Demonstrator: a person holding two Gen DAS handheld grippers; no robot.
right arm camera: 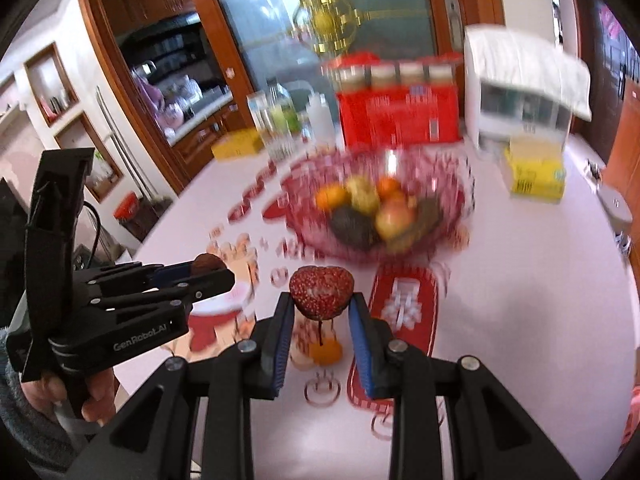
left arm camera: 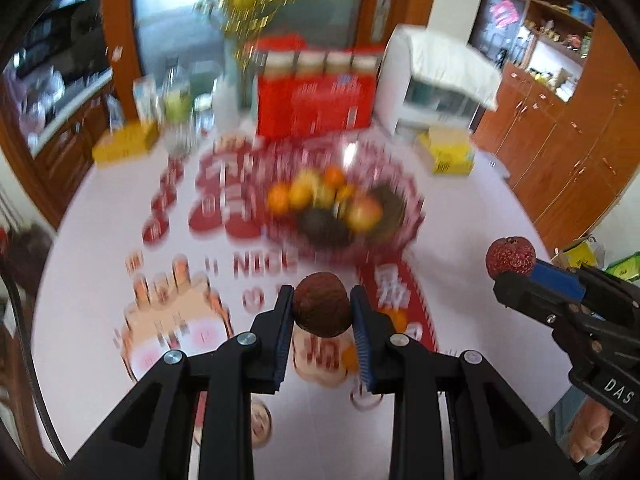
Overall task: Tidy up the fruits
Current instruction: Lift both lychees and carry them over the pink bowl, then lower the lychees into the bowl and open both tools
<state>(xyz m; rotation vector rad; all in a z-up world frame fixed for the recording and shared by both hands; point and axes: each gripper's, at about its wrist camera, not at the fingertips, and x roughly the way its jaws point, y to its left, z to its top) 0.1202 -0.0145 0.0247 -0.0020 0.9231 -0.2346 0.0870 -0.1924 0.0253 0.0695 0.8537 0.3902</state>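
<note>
Motion-blurred fruit bowl point(left arm camera: 412, 216) and tablecloth print point(left arm camera: 224, 200), fruits indistinct.

Each hand-held gripper is matte black plastic with paired linkage bars pinned by round silver screws, ending in two fingers faced with ribbed blue pads point(right arm camera: 362, 350). White "GenRobot.AI" lettering runs along the left gripper point(right arm camera: 216, 270), whose handle sits beside a grey knitted sleeve point(right arm camera: 24, 436).

Both tools point(left arm camera: 322, 309) point(right arm camera: 321, 307) clamped, raised
</note>
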